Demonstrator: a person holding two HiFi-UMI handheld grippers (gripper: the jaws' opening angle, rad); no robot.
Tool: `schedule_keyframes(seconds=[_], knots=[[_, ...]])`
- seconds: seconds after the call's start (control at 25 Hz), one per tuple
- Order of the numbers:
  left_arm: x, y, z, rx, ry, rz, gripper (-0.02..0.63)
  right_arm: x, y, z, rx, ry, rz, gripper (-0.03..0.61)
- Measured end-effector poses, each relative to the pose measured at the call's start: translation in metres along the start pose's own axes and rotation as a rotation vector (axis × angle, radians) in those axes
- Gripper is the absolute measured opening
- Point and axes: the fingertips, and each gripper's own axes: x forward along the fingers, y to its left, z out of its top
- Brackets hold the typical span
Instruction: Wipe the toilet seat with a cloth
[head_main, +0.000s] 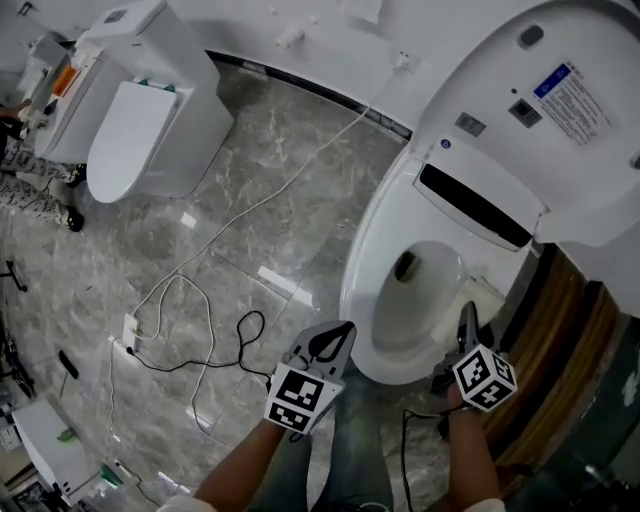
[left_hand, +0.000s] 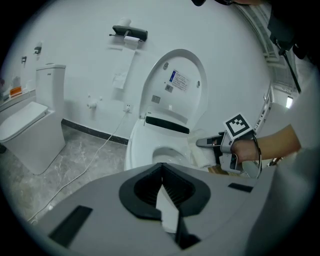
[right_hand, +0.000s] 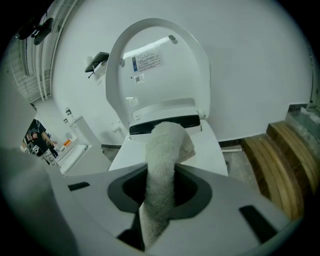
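The white toilet stands with its lid (head_main: 560, 110) raised and its seat (head_main: 365, 250) down around the bowl. My right gripper (head_main: 466, 318) hovers over the seat's near right rim, shut on a white terry cloth (right_hand: 162, 160). The cloth sticks out past the jaws and droops toward the seat (right_hand: 212, 150). In the left gripper view, the right gripper (left_hand: 207, 142) shows from the side with the cloth (left_hand: 202, 155) under its tips. My left gripper (head_main: 338, 340) is shut and empty, just in front of the bowl's near left rim, apart from the seat (left_hand: 136, 150).
A second toilet (head_main: 140, 120) stands at the far left, with a person's legs (head_main: 35, 190) beside it. White and black cables (head_main: 200, 330) and a power strip (head_main: 130, 326) lie on the marble floor. Wooden steps (head_main: 560, 340) flank the toilet's right. A paper holder (left_hand: 129, 34) hangs on the wall.
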Motion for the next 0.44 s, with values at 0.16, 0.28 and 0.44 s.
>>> schedule_keyframes(seconds=[0.16,0.28,0.44], knots=[[0.002,-0.006,-0.001,0.012,0.008,-0.012,0.014,-0.007,-0.004,-0.01,-0.002,0.013,-0.006,0.091],[0.006,-0.008,0.0,0.02,0.01,-0.014,0.014,-0.008,-0.006,-0.014,-0.006,0.018,-0.004,0.091],[0.011,-0.01,0.003,0.026,0.007,-0.011,0.014,-0.007,-0.006,-0.014,-0.014,0.021,0.004,0.091]])
